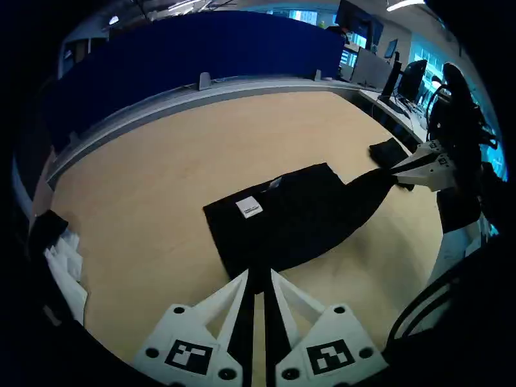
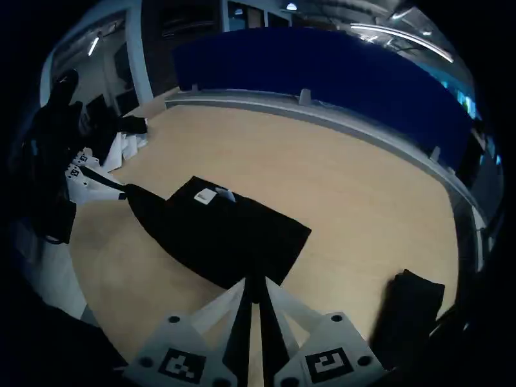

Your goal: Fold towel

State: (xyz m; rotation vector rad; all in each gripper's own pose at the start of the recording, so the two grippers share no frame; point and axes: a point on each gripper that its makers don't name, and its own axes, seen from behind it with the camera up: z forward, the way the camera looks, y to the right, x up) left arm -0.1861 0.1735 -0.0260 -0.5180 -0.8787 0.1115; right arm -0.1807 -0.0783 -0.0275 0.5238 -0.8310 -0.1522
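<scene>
- Wooden table point(image 1: 161, 168) — stretches ahead of both grippers.
- Black towel point(image 1: 297, 219) is spread on it, spanning between the two grippers.
- Left gripper point(image 1: 258, 287): fingers closed, pinching the towel's near corner.
- Right gripper point(image 2: 257, 290): likewise clamped on its near corner.
- Dark folded cloth point(image 2: 409, 303) lies just right of the right gripper.
- White label point(image 1: 249, 207) — on the towel, ahead of the left gripper.

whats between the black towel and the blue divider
Bare light wooden tabletop and its grey rim lie between the black cloth towel and the blue divider panel, shown in the left gripper view.

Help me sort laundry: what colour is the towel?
Black towel, white label; best in the left gripper view.
</scene>
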